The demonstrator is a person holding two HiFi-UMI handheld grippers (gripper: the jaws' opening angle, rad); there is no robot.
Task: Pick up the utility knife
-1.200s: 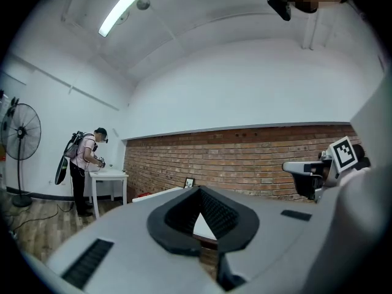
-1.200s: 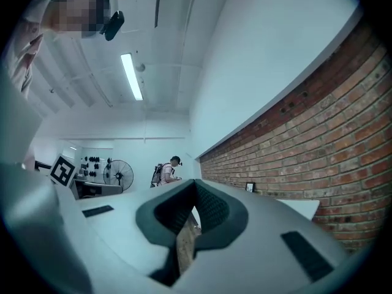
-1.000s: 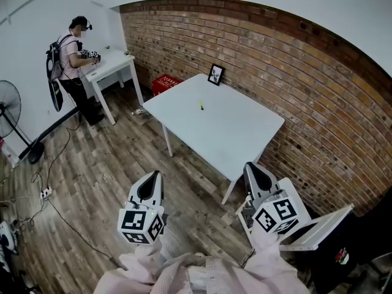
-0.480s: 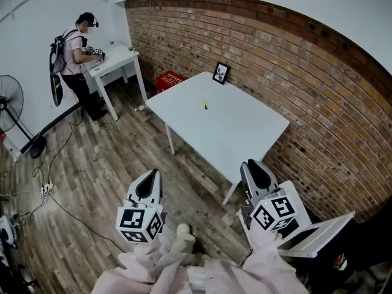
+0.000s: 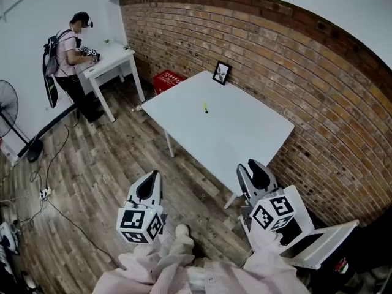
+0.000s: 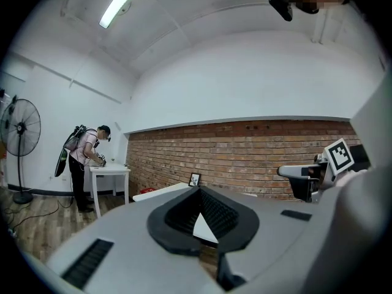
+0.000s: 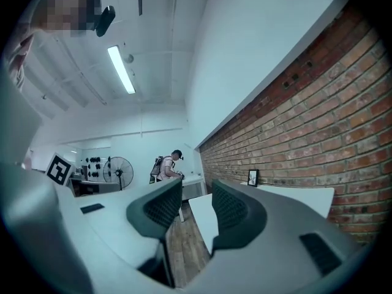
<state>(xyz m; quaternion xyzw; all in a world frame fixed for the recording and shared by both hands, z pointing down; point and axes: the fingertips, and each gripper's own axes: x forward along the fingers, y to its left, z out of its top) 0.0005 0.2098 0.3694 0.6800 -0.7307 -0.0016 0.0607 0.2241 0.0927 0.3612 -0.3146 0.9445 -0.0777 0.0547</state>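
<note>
The utility knife (image 5: pixel 205 107), small and yellow, lies near the middle of the white table (image 5: pixel 245 139), far ahead of both grippers. My left gripper (image 5: pixel 154 176) hovers over the wooden floor short of the table, its jaws meeting at the tips (image 6: pixel 197 192) with nothing in them. My right gripper (image 5: pixel 248 166) hangs by the table's near corner; its jaws are opening, and a clear gap (image 7: pixel 196 192) between them holds nothing. The knife is not visible in either gripper view.
A small picture frame (image 5: pixel 221 73) stands at the table's far edge by the brick wall (image 5: pixel 318 103). A red crate (image 5: pixel 167 81) sits on the floor behind. A person (image 5: pixel 67 60) works at a second white table (image 5: pixel 113 63). A fan (image 5: pixel 7 112) stands left.
The right gripper's jaws have gone from shut to open. Both grippers have moved a little toward the table.
</note>
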